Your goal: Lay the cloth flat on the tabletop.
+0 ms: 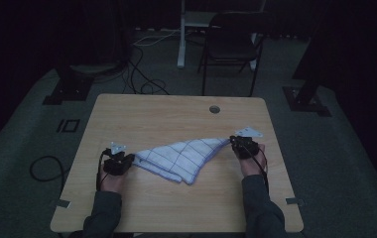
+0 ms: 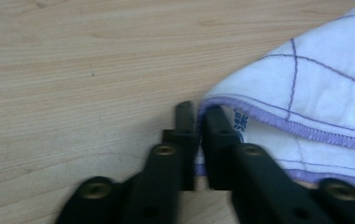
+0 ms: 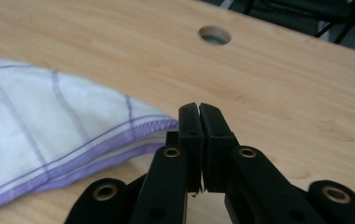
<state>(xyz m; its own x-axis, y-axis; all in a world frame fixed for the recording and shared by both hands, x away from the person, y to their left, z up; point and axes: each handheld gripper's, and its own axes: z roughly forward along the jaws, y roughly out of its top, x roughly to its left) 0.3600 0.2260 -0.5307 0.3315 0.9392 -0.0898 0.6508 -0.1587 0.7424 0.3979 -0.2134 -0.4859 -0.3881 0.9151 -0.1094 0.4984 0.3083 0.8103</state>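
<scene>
Wooden table (image 1: 176,114) bears one checked cloth (image 1: 184,156), flanked by two grippers.

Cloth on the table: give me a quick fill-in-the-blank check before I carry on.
1. The cloth is white with ___ grid lines.
2. In the high view, the left tool sits at the cloth's ___ corner, the right tool at the opposite one.
3. The table has one round ___ near its far edge.
Missing words: purple; left; hole.
</scene>
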